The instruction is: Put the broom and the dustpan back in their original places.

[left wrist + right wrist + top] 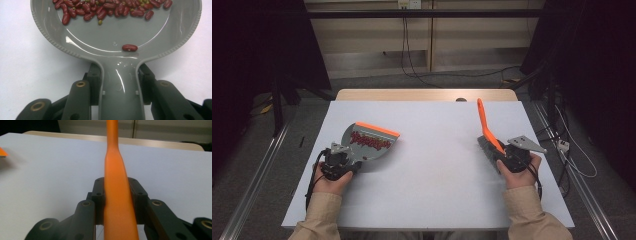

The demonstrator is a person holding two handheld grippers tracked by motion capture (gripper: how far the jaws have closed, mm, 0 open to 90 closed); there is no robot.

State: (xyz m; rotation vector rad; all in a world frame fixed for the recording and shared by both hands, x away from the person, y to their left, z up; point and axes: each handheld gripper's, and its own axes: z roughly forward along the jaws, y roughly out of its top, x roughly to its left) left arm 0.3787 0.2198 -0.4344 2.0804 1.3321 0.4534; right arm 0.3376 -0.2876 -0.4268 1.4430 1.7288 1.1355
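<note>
The person wears beige long sleeves (324,212) with ribbed cuffs at the wrists. Each hand carries a black gripper. The left gripper (338,162) is a compact black block with a small grey plate on top and a black cable (310,186) looping down beside the wrist. The right gripper (513,157) carries a grey three-cornered plate (526,143) with small dark holes, and a black cable trails behind it. Up close, the left gripper's fingers (94,82) are matt black blocks with small screw holes, hinged on dark grey link arms with brass-coloured bushings at the pivots. The right gripper's fingers (98,197) match them.
</note>
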